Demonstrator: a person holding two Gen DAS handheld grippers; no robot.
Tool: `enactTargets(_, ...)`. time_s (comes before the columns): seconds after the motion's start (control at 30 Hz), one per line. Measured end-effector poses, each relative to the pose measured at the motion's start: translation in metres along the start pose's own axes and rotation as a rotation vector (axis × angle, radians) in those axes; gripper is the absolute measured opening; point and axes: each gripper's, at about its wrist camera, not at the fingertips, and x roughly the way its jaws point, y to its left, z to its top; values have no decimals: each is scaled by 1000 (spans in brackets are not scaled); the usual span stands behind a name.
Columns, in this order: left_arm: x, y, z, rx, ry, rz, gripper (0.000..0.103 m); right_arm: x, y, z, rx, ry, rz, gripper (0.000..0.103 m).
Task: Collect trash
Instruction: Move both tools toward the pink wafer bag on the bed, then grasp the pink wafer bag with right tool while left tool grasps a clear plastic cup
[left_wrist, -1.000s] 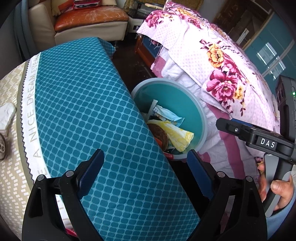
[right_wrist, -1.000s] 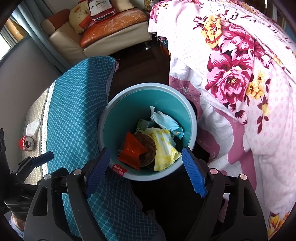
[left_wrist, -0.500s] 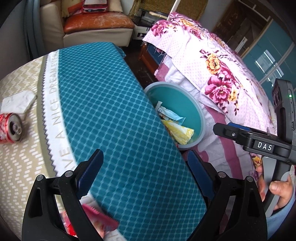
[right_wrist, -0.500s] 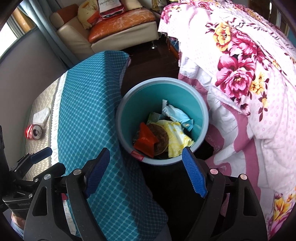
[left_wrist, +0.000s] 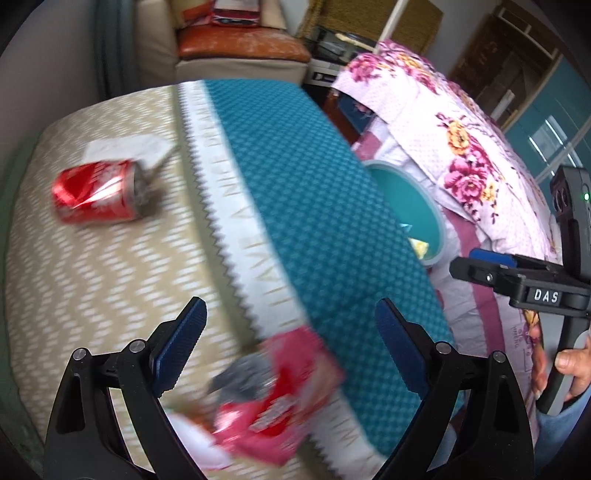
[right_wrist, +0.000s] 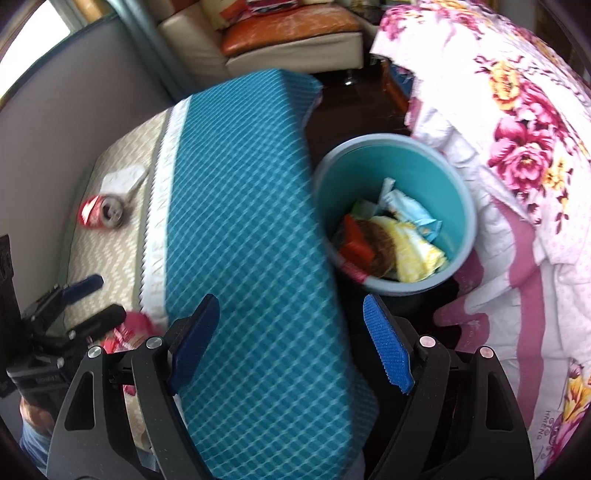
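A home bedroom: floral bedspread (right_wrist: 517, 140), leather sofa (right_wrist: 291, 33), clothed table (left_wrist: 110, 277).

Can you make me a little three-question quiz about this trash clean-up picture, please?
1. True or false: the crushed red soda can lies on its side on the beige zigzag tabletop.
2. Which piece of trash lies nearest the open left gripper? A) the crumpled white tissue B) the red snack wrapper C) the soda can
3. Fill in: the round teal trash bin stands between the table's teal checked cloth and the ______ bedspread.

Key
1. True.
2. B; it lies just ahead of the left gripper's fingers.
3. Floral. The open right gripper hangs near the bin, holding nothing.
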Motion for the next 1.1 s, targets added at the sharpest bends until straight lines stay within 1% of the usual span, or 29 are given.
enactTargets(0.13,-15,33,-17,-41,-8,21,93,8,27,-8,-41,40,20,76)
enactTargets(0.27,-23,64,-38,-86,10,34,93,19,56,-19,-89,92,55,76)
enactTargets(0.43,-29,89,-61,-122,29,39,93,36,92,-32,-133,154,80,76)
enactTargets(0.47,-31,92,-65,-124,30,40,93,40,102,-34,-146,168,85,76)
enactTargets(0.63,-35,103,-76,-127,25,46,93,47,127,-40,-184,177,84,76)
enactTargets(0.87,-31,111,-88,-131,24,53,93,64,148,-41,-201,192,65,76)
enactTargets(0.97,-30,114,-94,-128,31,54,93,77,155,-44,-192,214,65,76)
enactTargets(1.1,-28,117,-99,-129,43,58,93,83,164,-47,-195,202,76,76)
